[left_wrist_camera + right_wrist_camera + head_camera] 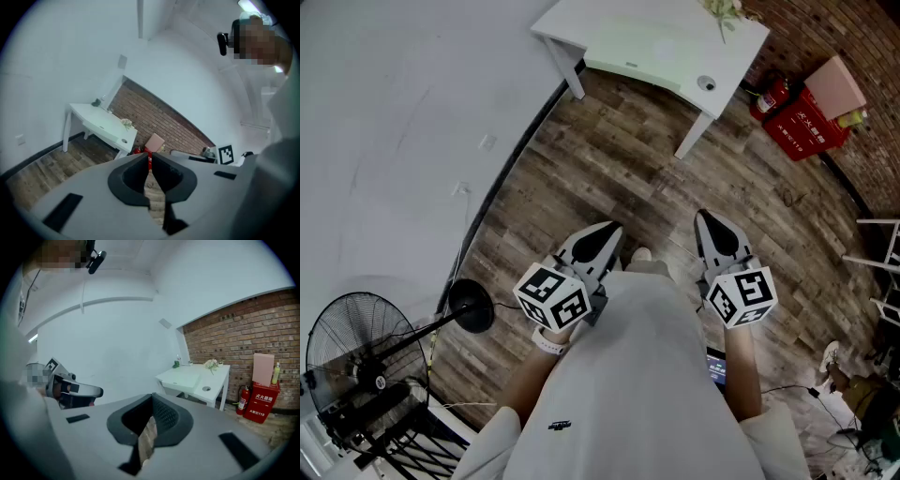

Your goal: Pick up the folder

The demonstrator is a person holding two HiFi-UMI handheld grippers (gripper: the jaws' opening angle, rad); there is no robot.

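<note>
The left gripper (pixel 602 236) was clenched, with nothing between its jaws. The right gripper (pixel 713 223), beside it, was clenched and empty too. Below both lay wooden floor (pixel 609 169). Well ahead of them, the pale green folder (pixel 642 42) lay flat on a white desk (pixel 586 17).

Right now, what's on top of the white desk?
The white desk holds pale flowers and a small green object at its back edge, plus a round hole; nothing hides its top.

- Red box (pixel 261 401), floor, ahead-right of right gripper (pixel 151 397): white Chinese characters, then "119"; characters too small to read reliably.
- Cube (pixel 742 295) on that gripper: black-and-white square code marks, no lettering.
</note>
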